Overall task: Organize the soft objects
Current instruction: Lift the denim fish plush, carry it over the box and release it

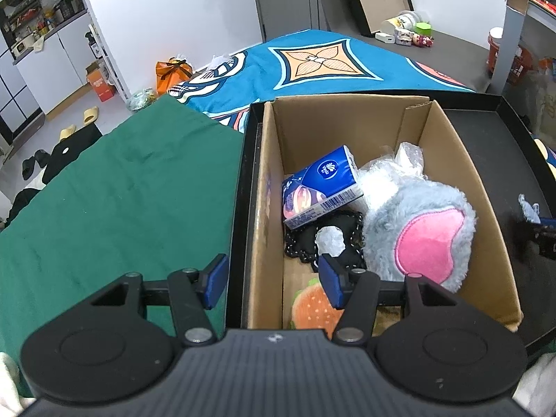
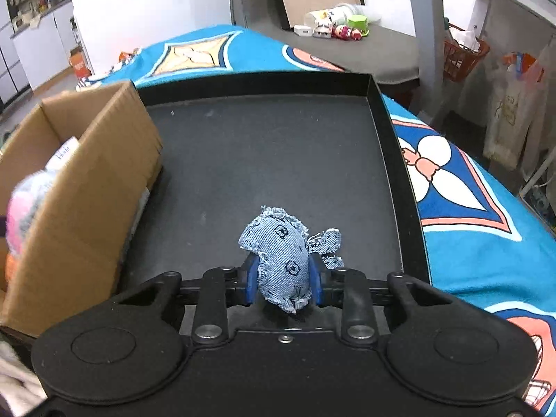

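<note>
Gripping a small denim fish toy (image 2: 283,260) between nearly closed fingers, the right gripper (image 2: 282,279) hangs above the black tray (image 2: 392,132), beside the cardboard box (image 1: 347,118). The left gripper (image 1: 272,279) hovers wide open and empty over the box's near left wall, above a tissue pack (image 1: 321,184) and grey plush (image 1: 420,229). The transfer looks mid-way; next, carrying the fish left over the box wall.

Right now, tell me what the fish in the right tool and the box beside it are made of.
The fish toy, clamped in the right tool, looks like stuffed blue denim: twill weave, frayed edges, matte. The box looks like plain brown corrugated cardboard, unprinted outside, with creased flaps.
</note>
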`<state>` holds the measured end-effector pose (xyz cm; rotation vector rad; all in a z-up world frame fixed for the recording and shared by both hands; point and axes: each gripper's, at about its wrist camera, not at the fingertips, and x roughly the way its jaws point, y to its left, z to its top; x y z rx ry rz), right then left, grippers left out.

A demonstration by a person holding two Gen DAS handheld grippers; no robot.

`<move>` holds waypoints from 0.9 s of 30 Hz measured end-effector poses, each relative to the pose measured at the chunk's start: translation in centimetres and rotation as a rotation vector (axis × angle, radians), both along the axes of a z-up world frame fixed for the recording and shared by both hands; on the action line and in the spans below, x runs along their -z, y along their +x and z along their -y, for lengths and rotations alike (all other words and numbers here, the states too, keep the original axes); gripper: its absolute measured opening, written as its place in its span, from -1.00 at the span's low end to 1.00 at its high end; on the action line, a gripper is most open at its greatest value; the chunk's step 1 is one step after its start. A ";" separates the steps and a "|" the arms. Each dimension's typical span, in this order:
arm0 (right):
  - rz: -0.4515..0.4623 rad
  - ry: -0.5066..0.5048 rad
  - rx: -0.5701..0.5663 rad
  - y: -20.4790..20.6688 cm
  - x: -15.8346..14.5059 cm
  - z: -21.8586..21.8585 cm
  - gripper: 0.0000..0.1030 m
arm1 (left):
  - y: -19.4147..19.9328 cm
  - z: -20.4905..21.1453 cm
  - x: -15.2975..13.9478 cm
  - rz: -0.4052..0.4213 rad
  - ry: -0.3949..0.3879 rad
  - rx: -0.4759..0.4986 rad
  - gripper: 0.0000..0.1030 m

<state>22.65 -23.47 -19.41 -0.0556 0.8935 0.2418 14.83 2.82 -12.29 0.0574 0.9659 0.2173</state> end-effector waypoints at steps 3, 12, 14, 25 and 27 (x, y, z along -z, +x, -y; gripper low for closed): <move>0.014 0.026 -0.006 -0.6 -1.1 -0.1 -0.44 | -0.4 0.1 -0.3 0.003 0.001 0.002 0.08; 0.086 0.120 -0.039 -1.7 -5.1 -0.2 -0.44 | -1.8 0.0 -1.0 0.019 -0.034 0.023 0.08; 0.104 0.132 -0.048 -1.9 -5.9 -0.3 -0.44 | -2.1 -0.1 -1.2 0.026 -0.045 0.028 0.08; 0.159 0.217 -0.084 -2.7 -8.7 -2.0 -0.44 | -3.0 -2.1 -1.1 0.057 -0.115 -0.005 -0.08; 0.168 0.231 -0.097 -2.8 -9.0 -2.5 -0.44 | -3.1 -2.2 -0.9 0.056 -0.126 0.001 -0.13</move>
